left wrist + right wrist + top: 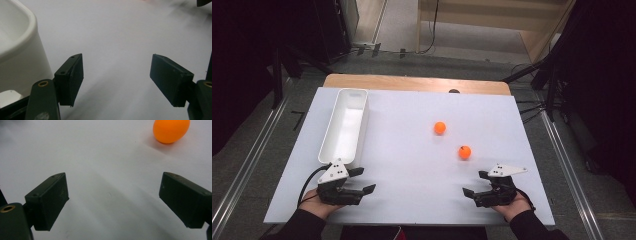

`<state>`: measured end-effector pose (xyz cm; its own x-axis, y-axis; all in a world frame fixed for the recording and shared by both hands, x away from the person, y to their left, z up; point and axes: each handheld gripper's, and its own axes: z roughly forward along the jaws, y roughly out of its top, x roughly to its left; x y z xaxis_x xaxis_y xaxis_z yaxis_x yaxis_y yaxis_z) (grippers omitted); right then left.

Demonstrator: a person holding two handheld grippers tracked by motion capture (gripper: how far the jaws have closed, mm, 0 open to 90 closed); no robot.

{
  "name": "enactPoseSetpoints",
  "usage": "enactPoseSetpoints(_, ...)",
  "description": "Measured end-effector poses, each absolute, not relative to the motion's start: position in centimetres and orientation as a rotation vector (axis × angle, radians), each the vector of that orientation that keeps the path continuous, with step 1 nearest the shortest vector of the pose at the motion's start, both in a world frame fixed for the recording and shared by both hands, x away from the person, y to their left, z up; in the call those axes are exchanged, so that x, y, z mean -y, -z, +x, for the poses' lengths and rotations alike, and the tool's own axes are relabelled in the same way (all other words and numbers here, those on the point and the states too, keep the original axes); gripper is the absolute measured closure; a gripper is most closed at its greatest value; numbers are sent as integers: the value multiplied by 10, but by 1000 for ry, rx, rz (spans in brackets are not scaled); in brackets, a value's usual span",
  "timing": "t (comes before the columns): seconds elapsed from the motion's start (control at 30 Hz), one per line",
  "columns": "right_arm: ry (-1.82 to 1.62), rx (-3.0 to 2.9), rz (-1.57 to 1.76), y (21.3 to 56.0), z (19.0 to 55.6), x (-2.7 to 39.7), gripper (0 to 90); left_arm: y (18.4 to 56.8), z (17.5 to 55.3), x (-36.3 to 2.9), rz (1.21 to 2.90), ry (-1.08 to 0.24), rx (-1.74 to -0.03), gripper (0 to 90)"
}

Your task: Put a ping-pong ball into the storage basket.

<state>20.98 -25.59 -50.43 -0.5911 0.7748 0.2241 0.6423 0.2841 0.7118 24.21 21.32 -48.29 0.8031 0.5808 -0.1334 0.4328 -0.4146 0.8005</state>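
Two claws rest apart at the near edge of the white tabletop [412,150], two orange balls lying loose.

The long white bin [345,125] stands at the left, nothing visible in it; the left claw [362,181] sits just beside its near end, jaws wide with nothing between them; the right claw [476,183] is likewise wide and holds nothing; the nearer orange ball [465,152] lies near it; the farther orange ball [440,127] sits mid-tabletop, well apart from the bin.

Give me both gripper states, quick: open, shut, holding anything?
Left gripper: open, nothing between the jaws, beside the white bin.
Right gripper: open, holding nothing; an orange ball lies ahead of it, untouched.
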Motion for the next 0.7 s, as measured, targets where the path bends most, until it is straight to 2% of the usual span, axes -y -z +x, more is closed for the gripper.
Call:
enactPoseSetpoints(0.47,-1185,-2393,1318,505,210,256,73,480,242,-209,2077,-197,-779,273)
enactPoseSetpoints(0.7,-1183,-2397,1316,505,210,255,73,475,240,-203,2107,-208,-737,274)
